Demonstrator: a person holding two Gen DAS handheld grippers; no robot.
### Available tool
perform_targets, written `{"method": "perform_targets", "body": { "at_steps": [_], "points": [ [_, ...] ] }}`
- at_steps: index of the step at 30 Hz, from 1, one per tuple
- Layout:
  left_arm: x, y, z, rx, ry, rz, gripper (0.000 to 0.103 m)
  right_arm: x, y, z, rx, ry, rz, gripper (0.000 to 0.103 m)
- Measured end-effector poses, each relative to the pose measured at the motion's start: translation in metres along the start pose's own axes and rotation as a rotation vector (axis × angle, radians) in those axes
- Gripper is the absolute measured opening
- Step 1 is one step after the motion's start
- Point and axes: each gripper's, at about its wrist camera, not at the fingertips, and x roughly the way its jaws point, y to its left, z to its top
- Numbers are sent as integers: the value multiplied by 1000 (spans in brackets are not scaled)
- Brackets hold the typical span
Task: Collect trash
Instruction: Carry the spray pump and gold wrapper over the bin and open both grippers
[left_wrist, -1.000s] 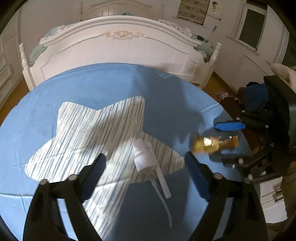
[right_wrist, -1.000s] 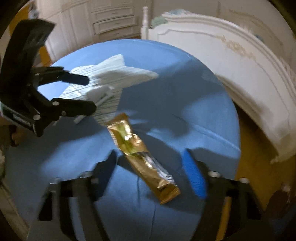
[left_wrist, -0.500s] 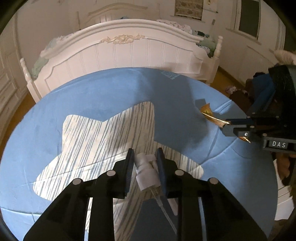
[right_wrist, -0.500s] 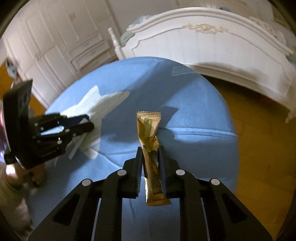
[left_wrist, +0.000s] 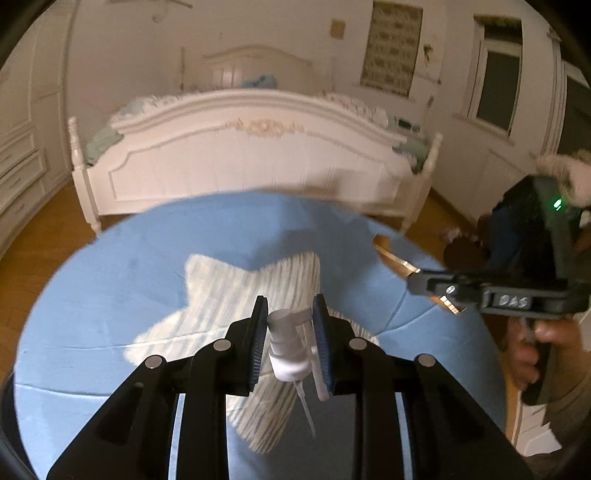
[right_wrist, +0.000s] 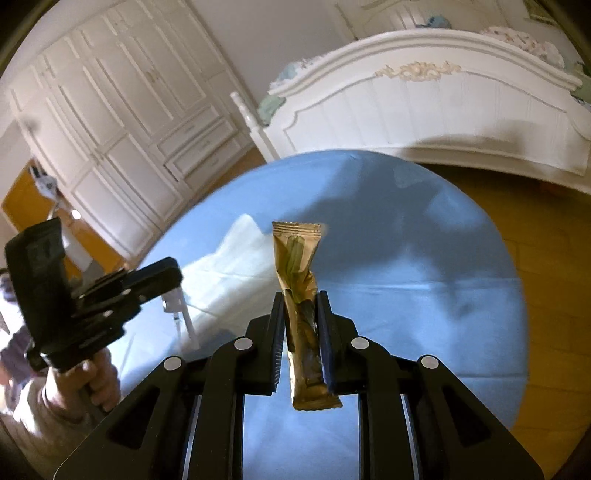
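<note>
Progress: both pieces of trash look to be off the rug (left_wrist: 110, 266) and in the claws, so the picking-up seems done; dropping them somewhere is what I judge is left. No bin shows in either view.
Rug: round, blue, with a pale striped star (left_wrist: 236, 295) at its middle; the bed (left_wrist: 258, 158) stands beyond it at 12 o'clock.
Left claw (left_wrist: 290, 325): closed down to the width of the white pump (left_wrist: 286, 347), gripping it by the head between the blue pads; its thin tube hangs toward 6 o'clock, above the star.
Right claw (right_wrist: 301, 328): nearly shut, pinching the gold wrapper (right_wrist: 299, 295) at mid-length; the crimped top points to 12 o'clock and the bottom end sticks out at 6 o'clock, clear of the rug.
Cross view: from the left camera the right claw sits at 3 o'clock with the wrapper's tip poking toward 10 o'clock.
</note>
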Motion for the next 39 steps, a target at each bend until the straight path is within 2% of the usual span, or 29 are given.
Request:
{"method": "perform_targets", "body": {
  "at_steps": [8, 19, 29, 39],
  "points": [
    [-63, 22, 8, -40, -124, 25, 26, -2, 48, 14, -11, -48, 58, 18],
    [-128, 82, -22, -162, -220, 133, 26, 24, 128, 25, -83, -22, 111, 18],
    [-177, 154, -61, -298, -270, 256, 26, 84, 221, 28, -209, 74, 180, 18],
    [-208, 223, -107, -440, -264, 369, 26, 165, 323, 14, -331, 222, 261, 18]
  ]
}}
